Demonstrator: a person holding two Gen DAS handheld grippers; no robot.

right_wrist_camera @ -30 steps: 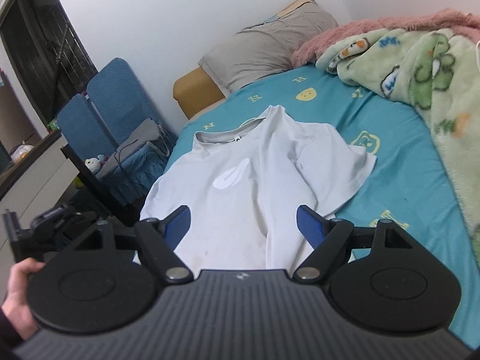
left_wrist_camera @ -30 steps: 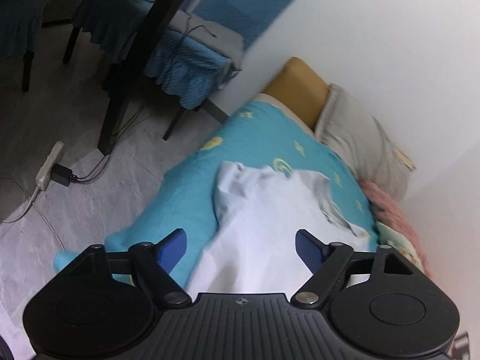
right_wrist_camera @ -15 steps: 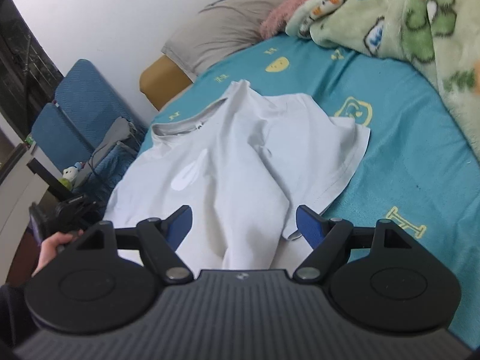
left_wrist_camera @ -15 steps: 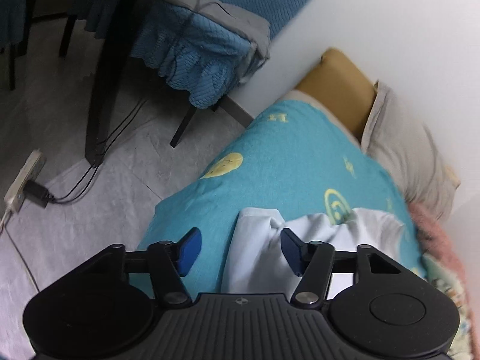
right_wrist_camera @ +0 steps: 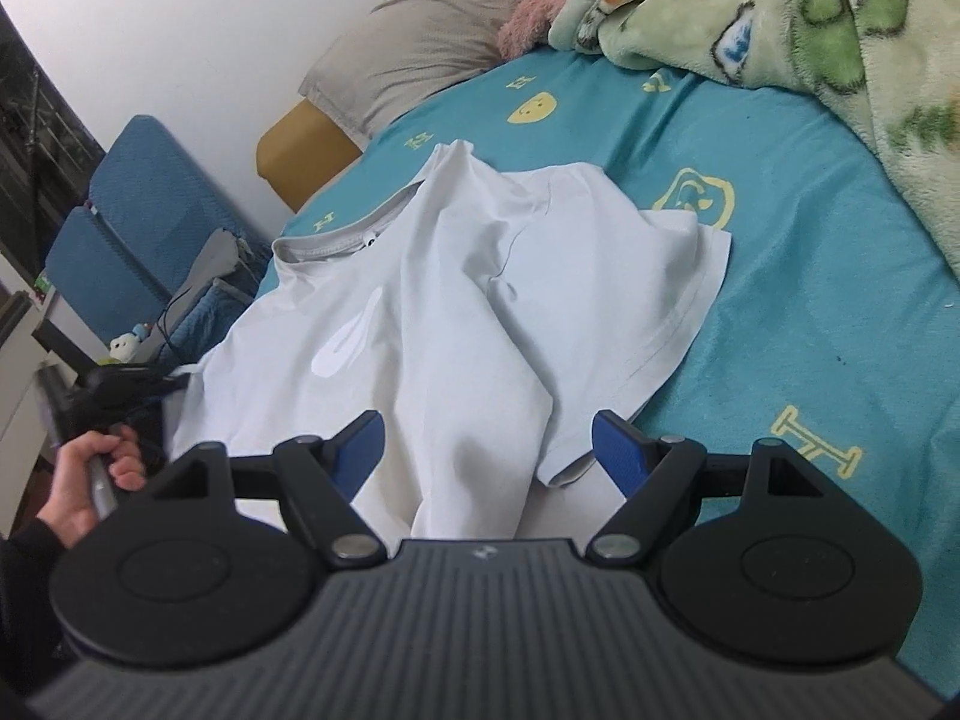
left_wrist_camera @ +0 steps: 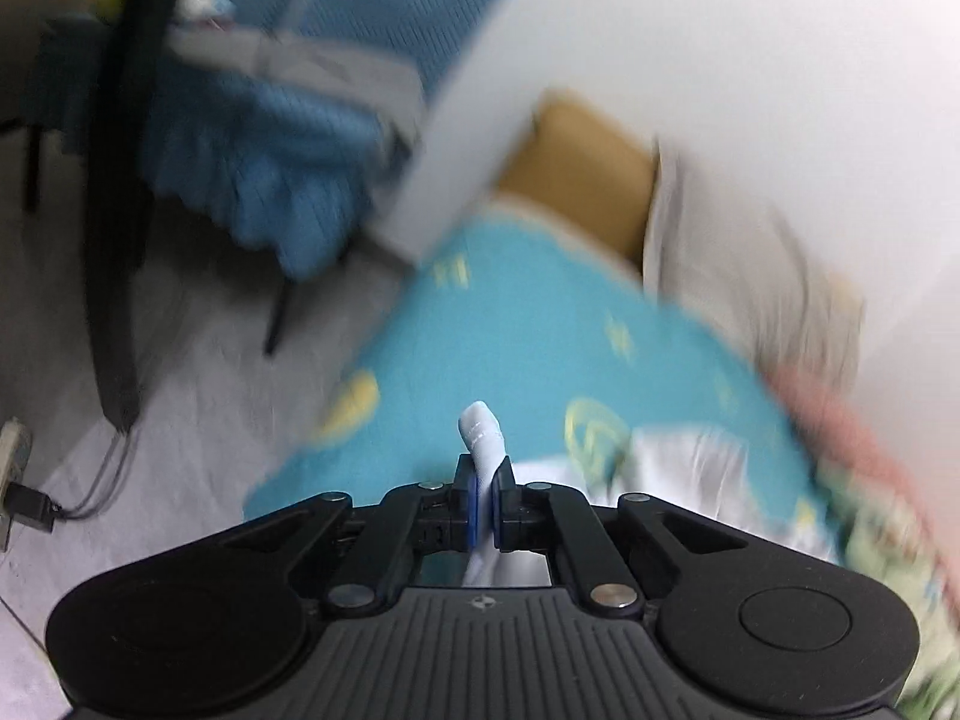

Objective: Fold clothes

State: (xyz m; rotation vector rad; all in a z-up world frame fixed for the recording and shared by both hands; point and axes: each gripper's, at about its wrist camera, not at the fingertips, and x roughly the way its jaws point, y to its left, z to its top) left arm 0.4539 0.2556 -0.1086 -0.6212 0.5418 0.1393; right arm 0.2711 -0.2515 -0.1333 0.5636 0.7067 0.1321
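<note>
The left gripper point(left_wrist_camera: 482, 501) pinches the white T-shirt point(right_wrist_camera: 456, 324) at its edge — the shirt lies rumpled on the teal bedsheet point(right_wrist_camera: 810, 276) (left view blurred); the right gripper point(right_wrist_camera: 487, 450) hovers spread wide over its lower part.

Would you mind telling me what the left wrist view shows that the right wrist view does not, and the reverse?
Only the left wrist view shows the left gripper shut on a pinched fold of the white T-shirt, plus the grey floor and a plugged-in power strip.

Only the right wrist view shows the shirt spread out with its collar, the open right gripper above its lower part, the green blanket and the person's hand.

Both show the teal bedsheet, the grey pillow and the blue chair.
</note>
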